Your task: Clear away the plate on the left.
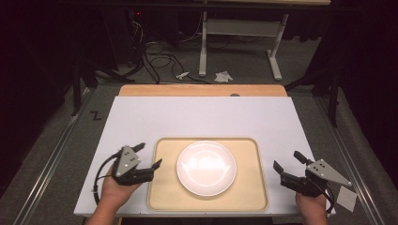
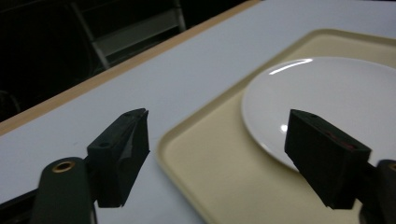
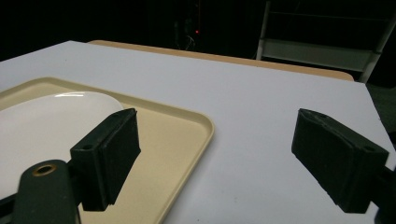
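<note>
The left hand-held gripper (image 1: 149,155), matte black with a grey three-cornered plate on top, hovers at the left edge of the tray (image 1: 162,197) with its blocky jaws spread and nothing between them. The right hand-held gripper (image 1: 287,160) sits off the tray's right edge over the bare worktop (image 1: 197,117), likewise released and empty. The tray is a cream rectangle with rounded corners and a low raised rim. In its middle lies the plate (image 1: 206,168), round, white and glossy. Glare washes out its surface in the high view. Both forearms are cut off at the bottom edge there.
</note>
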Tool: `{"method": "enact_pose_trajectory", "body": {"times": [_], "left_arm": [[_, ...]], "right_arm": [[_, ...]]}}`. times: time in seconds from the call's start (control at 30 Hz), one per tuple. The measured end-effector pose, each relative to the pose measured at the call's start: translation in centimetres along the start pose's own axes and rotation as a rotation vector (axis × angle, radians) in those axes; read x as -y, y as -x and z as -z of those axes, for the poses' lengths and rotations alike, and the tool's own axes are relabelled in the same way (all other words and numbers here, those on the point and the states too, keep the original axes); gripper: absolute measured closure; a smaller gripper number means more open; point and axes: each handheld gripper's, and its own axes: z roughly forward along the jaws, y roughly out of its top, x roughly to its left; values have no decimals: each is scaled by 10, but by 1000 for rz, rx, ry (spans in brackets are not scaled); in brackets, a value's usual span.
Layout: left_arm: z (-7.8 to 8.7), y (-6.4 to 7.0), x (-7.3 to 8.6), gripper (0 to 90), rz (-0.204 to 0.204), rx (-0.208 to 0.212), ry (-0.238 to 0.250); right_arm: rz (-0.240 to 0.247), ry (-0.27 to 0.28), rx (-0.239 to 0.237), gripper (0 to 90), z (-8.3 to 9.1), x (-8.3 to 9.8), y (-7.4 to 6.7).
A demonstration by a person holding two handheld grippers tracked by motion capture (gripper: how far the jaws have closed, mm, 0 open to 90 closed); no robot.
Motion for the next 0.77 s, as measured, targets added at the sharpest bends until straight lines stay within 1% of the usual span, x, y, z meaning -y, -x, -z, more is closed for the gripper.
{"method": "enact_pose_trajectory", "body": {"times": [0.07, 0.1, 0.13, 0.17, 0.2, 0.23, 0.27, 0.3, 0.37, 0.47, 0.5, 0.57, 0.63, 0.77], "left_arm": [[10, -14, 7, 156, 56, -44, 13], [15, -20, 10, 146, 73, -66, 18], [21, -25, 14, 123, 86, -96, 16], [24, -28, 15, 94, 89, -111, 11], [28, -32, 18, 70, 102, -133, 12], [30, -33, 19, 33, 119, -133, 14], [31, -35, 19, 4, 132, -132, 4], [32, -35, 20, 1, 130, -135, 5], [33, -33, 18, 1, 101, -142, 17], [31, -32, 15, 1, 96, -132, 33], [30, -31, 15, 1, 91, -131, 31], [29, -30, 16, 0, 93, -117, 26], [28, -29, 16, 1, 85, -120, 18], [30, -27, 14, 1, 78, -126, 28]], "right_arm": [[1, 2, -2, 162, 0, 0, 1], [-2, 2, 0, 162, -1, 0, 1], [-1, 0, -2, 162, -1, 0, 0], [-4, -2, -3, 162, -1, 0, 0], [-4, -2, -2, 162, -1, 0, -1], [-2, -2, 2, 162, -1, 0, -1], [2, 0, -1, 162, 0, 0, -1], [-7, 0, 0, 162, 0, -1, -2], [0, 9, -2, 162, 1, -2, -3], [6, -3, -1, 162, -1, -2, -4], [4, -13, 2, 162, -3, -1, -4], [4, -14, 4, 162, -3, -1, -4], [4, -7, 4, 162, -2, -1, -4], [2, -2, 7, 162, 1, -1, -3]]}}
